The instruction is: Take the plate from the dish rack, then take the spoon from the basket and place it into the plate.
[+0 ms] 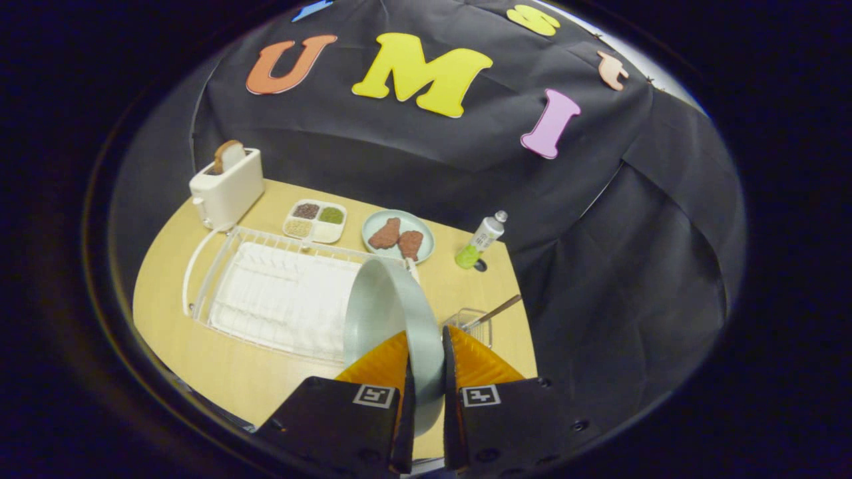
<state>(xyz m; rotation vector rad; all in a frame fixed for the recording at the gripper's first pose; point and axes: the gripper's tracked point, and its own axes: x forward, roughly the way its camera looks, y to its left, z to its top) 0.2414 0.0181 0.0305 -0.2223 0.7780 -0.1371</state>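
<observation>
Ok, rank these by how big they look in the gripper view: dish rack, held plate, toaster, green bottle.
1. dish rack, widest.
2. plate, shut between the gripper fingers; its nearness to the camera inflates it.
3. toaster.
4. green bottle, smallest.

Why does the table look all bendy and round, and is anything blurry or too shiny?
Gripper view: the fisheye lens bends the table edge and dish rack into curves; the plate pinched in the gripper looks oversized and slightly soft because it is so close; light is even, with no strong glare, and the toaster stays fairly sharp.
</observation>
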